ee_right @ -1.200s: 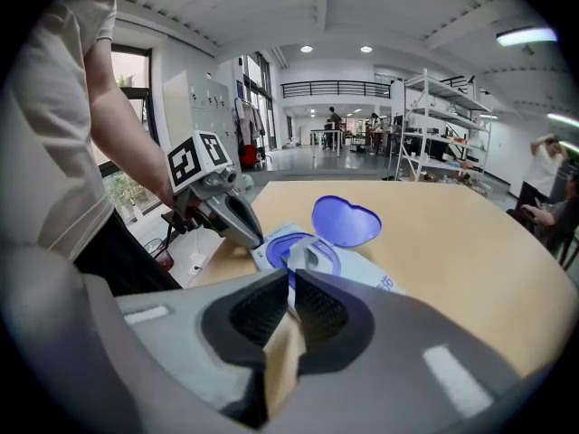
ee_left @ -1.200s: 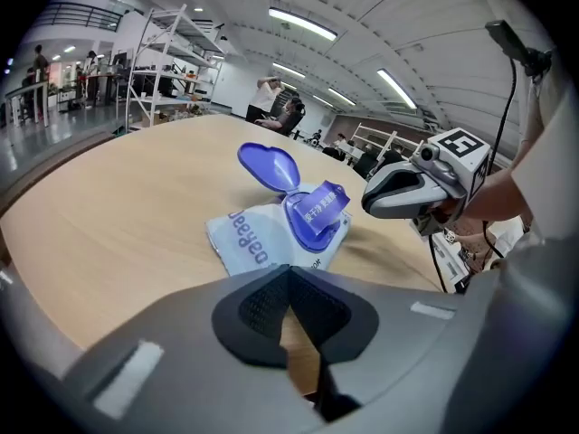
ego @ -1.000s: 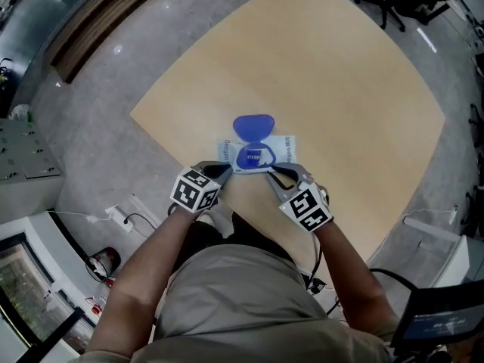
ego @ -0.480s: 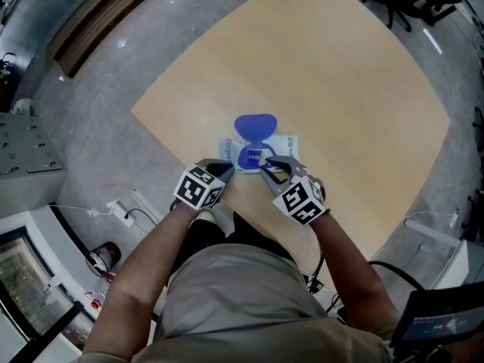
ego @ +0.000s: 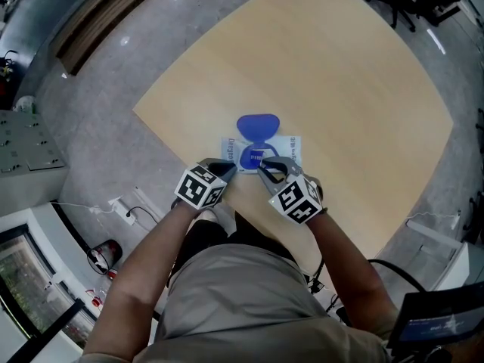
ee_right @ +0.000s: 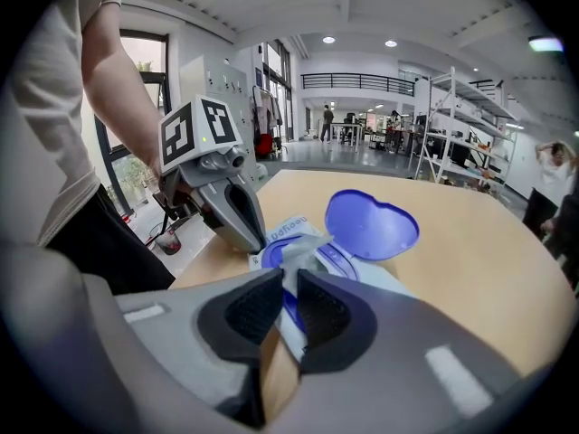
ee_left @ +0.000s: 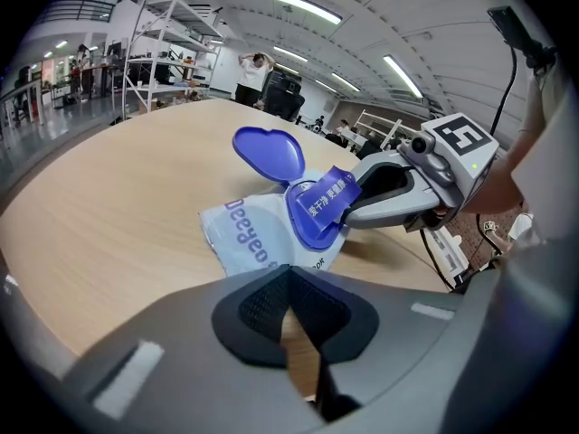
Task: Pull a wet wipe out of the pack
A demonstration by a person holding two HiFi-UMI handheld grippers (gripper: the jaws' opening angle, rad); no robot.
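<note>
The right gripper [ego: 265,168] is clamped almost shut on the blue seal flap [ee_left: 330,197]. The left gripper [ego: 224,169], jaws together, sits at the pack's seven o'clock corner. On the desk [ego: 340,74], the pack [ego: 291,148] lies toward six o'clock with its lid [ego: 258,125] flipped open toward twelve. I'd judge no wipe is out yet.

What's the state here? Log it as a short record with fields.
wooden table: bears the pack near its front edge
wet wipe pack: lying flat
blue lid: flipped open, away from the person
left gripper: jaws shut, tips at the pack's near edge
right gripper: jaws shut on the blue printed tab over the pack's opening
wipe: none clearly out yet
</note>
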